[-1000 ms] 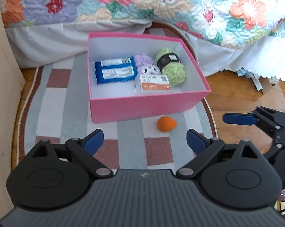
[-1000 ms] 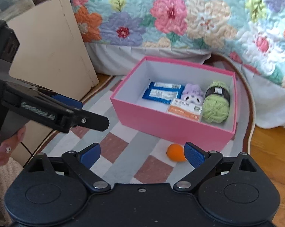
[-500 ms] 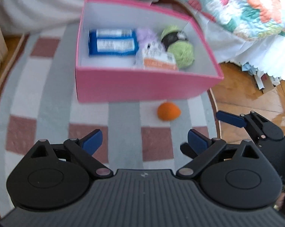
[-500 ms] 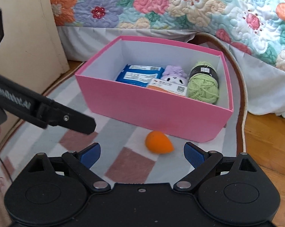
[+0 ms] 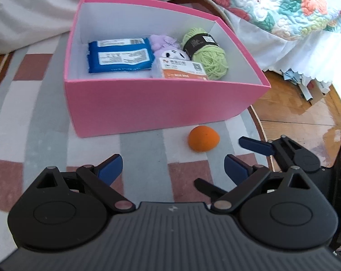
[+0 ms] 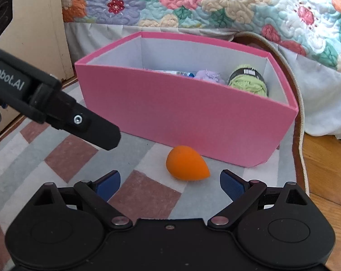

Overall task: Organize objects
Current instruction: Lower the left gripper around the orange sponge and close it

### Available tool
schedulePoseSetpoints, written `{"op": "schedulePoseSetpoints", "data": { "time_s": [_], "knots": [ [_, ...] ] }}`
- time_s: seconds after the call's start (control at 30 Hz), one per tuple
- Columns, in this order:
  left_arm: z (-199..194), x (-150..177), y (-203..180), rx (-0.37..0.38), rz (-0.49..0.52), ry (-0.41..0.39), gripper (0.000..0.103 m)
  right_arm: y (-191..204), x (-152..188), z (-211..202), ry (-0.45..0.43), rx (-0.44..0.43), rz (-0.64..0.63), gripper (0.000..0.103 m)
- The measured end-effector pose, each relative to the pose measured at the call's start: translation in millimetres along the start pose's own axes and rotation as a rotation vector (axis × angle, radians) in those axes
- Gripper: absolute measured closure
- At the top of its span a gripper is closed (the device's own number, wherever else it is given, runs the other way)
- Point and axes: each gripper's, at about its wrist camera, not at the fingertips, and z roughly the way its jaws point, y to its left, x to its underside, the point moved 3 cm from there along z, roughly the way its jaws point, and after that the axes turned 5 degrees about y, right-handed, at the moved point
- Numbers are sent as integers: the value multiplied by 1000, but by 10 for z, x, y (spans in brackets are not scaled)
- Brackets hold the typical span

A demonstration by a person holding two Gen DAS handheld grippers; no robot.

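An orange egg-shaped sponge point(image 6: 186, 166) point(image 5: 203, 139) lies on the checked rug just in front of a pink box point(image 5: 152, 103) point(image 6: 188, 113). Inside the box are blue packets point(image 5: 119, 55), a lilac plush toy point(image 5: 168, 47), an orange-and-white card pack point(image 5: 181, 68) and a green yarn ball point(image 5: 207, 52) point(image 6: 249, 83). My right gripper point(image 6: 170, 184) is open, low over the rug, with the sponge just ahead between its fingers. My left gripper point(image 5: 172, 169) is open and empty, a little short and left of the sponge. The right gripper's fingers point(image 5: 256, 146) show at the right of the left wrist view.
A bed with a floral quilt point(image 6: 193, 2) and white skirt stands behind the box. A beige cabinet point(image 6: 34, 33) is at the left. Bare wooden floor point(image 5: 294, 113) lies right of the rug point(image 5: 34, 124), with paper scraps point(image 5: 306, 88) under the bed skirt.
Both grippers have moved forward and down toward the box and the sponge. The sponge now sits much closer to the right gripper's open fingers.
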Motion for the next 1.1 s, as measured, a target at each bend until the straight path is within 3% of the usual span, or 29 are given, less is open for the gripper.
{"op": "schedulePoseSetpoints", "data": {
  "time_s": [0.17, 0.47, 0.67, 0.77, 0.9, 1.1],
  "knots": [
    [251, 9, -5, 128, -64, 11, 6, -55, 65, 136, 11, -7, 40, 6],
    [618, 18, -82, 116, -53, -37, 11, -189, 79, 286, 9, -30, 104, 6],
    [681, 43, -266, 118, 41, -75, 16, -198, 105, 324, -1, -54, 115, 8],
    [714, 31, -293, 125, 46, -91, 24, -204, 103, 351, -2, -64, 112, 9],
    [804, 6, -222, 145, -2, -67, 52, -194, 122, 391, 6, -68, 87, 12],
    [793, -24, -159, 157, -14, -96, 55, -160, 151, 410, -12, -58, 28, 13]
  ]
}}
